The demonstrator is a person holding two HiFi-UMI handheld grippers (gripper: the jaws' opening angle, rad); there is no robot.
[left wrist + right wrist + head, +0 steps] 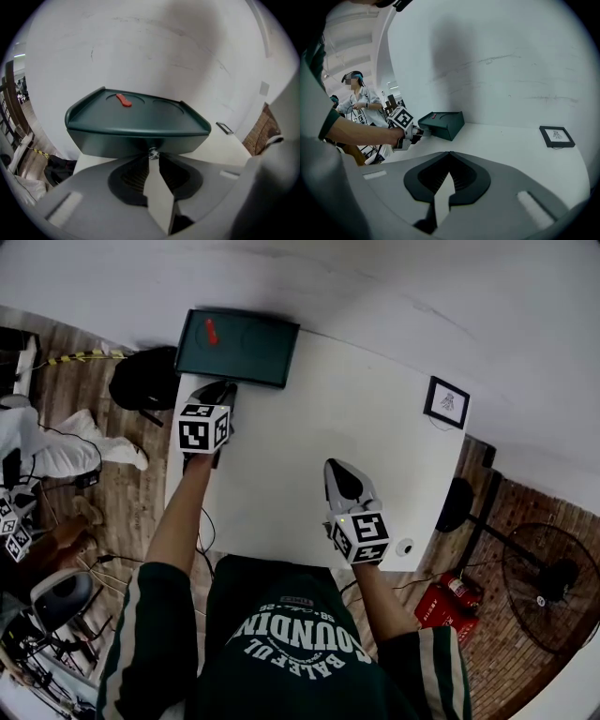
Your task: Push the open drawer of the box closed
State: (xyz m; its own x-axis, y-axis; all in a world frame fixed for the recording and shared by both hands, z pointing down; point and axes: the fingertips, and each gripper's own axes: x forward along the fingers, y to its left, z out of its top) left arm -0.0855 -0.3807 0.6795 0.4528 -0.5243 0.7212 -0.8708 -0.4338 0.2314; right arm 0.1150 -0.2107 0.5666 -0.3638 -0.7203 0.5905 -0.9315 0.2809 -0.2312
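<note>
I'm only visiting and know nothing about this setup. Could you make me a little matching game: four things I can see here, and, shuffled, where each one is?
Things:
1. red piece
2. framed picture
3. left tool
4. right tool

Places:
A. closed tips at the knob on the green box's front
B. over the bare middle of the white table, closed, holding nothing
C. on top of the green box
D. lying near the table's far right corner

Pairs: 1-C, 2-D, 3-A, 4-B

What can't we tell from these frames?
How far the drawer of the dark green box stands out: head view, left gripper covers its front.
The small red piece on the box top: too small to identify.
Drawing in the black-framed picture: too small.
</note>
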